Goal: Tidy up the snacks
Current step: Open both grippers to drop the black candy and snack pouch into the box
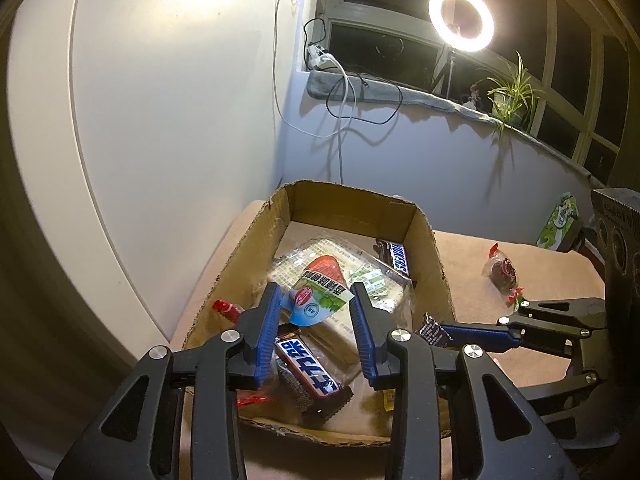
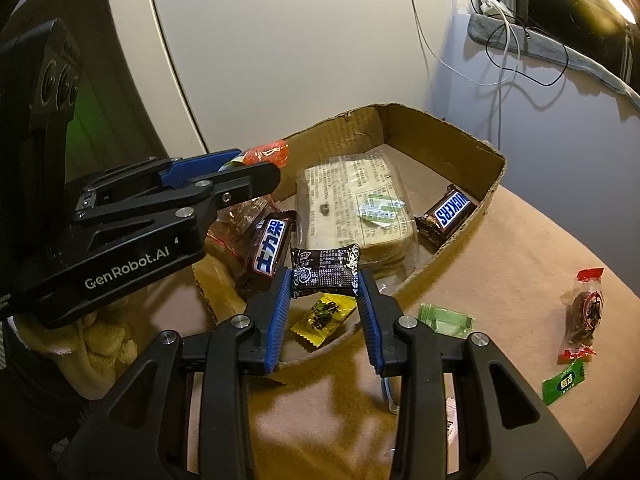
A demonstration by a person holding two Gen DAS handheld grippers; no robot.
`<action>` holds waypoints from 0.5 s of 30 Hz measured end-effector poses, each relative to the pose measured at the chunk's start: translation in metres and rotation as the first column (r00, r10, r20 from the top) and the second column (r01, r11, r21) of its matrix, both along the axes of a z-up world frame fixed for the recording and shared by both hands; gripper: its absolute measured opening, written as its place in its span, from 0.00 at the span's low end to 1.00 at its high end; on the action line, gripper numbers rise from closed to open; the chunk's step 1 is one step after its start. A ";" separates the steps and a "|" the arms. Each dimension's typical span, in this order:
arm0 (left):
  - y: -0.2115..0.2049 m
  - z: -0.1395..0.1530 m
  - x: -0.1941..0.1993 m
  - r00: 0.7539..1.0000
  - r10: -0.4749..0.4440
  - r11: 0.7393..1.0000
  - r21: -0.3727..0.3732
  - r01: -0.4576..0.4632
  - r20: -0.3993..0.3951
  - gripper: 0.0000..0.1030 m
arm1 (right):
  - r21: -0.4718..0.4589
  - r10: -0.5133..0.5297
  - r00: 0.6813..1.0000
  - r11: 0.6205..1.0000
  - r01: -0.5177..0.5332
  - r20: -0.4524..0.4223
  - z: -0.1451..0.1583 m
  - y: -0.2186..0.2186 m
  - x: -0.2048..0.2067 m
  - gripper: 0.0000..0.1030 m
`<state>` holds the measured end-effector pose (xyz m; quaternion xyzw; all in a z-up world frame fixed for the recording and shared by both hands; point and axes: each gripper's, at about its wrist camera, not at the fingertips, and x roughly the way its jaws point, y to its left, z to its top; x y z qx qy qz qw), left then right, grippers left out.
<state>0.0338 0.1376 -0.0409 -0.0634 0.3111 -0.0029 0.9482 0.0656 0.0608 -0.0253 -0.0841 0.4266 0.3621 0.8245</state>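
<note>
Now my left hand-held gripper [image 1: 314, 300] pinches a red-and-blue packet [image 1: 318, 294] above the cardboard box [image 2: 486, 194]; my right hand-held gripper [image 2: 325, 280] clamps a black packet [image 2: 325, 272] over the box's near edge, open table [image 2: 500, 264] rightward.

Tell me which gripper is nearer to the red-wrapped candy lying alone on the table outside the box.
Right. The right gripper, holding a black packet over the box's near edge, is on the candy's side. The left gripper is over the box, farther away.

A ring light [image 1: 461, 18] glows before dark windows [image 1: 384, 50].
</note>
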 end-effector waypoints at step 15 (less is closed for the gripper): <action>0.005 0.002 -0.001 1.000 0.025 1.000 -0.003 -0.024 0.015 0.54 | -0.020 0.037 0.999 0.999 -0.036 0.036 0.003 0.007 -0.009 0.62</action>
